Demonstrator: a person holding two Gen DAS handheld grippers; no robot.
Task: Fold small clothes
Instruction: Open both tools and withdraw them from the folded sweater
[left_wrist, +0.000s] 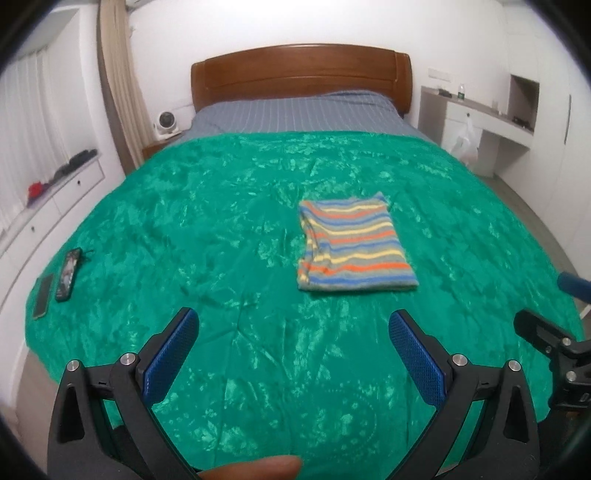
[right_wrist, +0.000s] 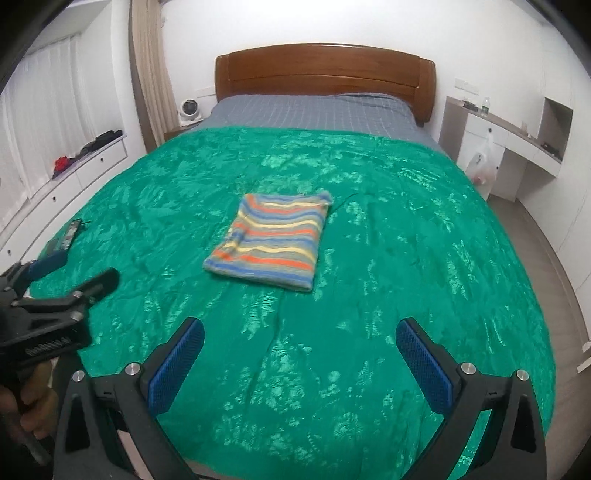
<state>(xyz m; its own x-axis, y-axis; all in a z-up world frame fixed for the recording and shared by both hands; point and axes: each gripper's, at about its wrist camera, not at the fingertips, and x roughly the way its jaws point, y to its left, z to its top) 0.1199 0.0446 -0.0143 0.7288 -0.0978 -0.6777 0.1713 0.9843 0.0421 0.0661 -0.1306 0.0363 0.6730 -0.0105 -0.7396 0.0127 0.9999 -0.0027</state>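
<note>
A small striped garment (left_wrist: 352, 245) in orange, yellow, blue and grey lies folded into a neat rectangle on the green bedspread (left_wrist: 221, 221). The right wrist view shows the same garment (right_wrist: 271, 242) near the middle of the bed. My left gripper (left_wrist: 293, 325) is open, held above the bed's near edge, well short of the garment and a little left of it. My right gripper (right_wrist: 300, 332) is open too, empty, just as far back. Each view catches the other gripper at its side edge.
Two phones (left_wrist: 66, 269) lie on the bedspread's left edge. A wooden headboard (left_wrist: 299, 70) and grey sheet stand at the far end. White drawers (left_wrist: 55, 199) run along the left wall, a desk (left_wrist: 480, 118) with a hanging plastic bag on the right.
</note>
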